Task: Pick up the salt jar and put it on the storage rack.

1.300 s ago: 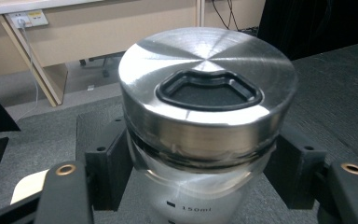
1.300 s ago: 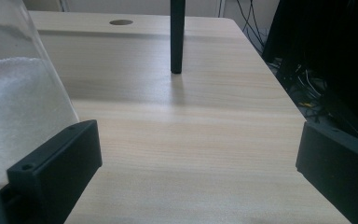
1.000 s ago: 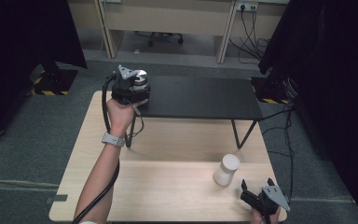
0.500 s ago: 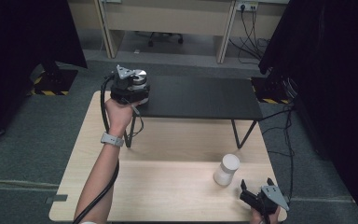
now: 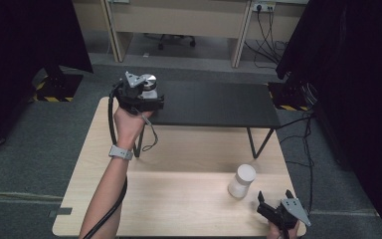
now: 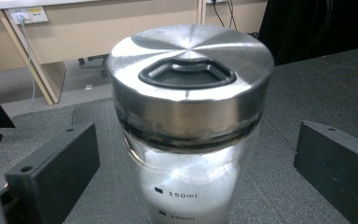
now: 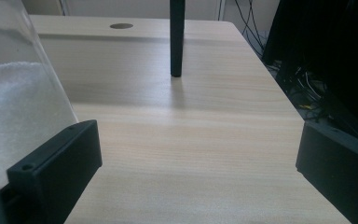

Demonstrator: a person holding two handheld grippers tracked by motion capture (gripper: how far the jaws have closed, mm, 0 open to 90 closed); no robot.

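Observation:
A glass jar with a steel lid (image 6: 191,116), holding white powder, stands on the black raised shelf (image 5: 214,102) at its left end (image 5: 150,83). My left gripper (image 5: 148,94) sits around it; its jaws have just been opening and now stand wide on either side of the jar, apart from the glass. A white jar (image 5: 242,180) stands on the wooden table (image 5: 179,199) at the right. Just in front of that jar, my right gripper (image 5: 274,196) is open with nothing between its jaws. In the right gripper view the white jar (image 7: 14,93) lies left of the left jaw.
The black shelf stands on thin legs (image 7: 177,37) over the back half of the wooden table. Dark curtains hang on both sides, and cables lie on the floor at the right. Bare wood stretches between the two hands.
Both hands have stayed in place in the high view. The jars have not moved.

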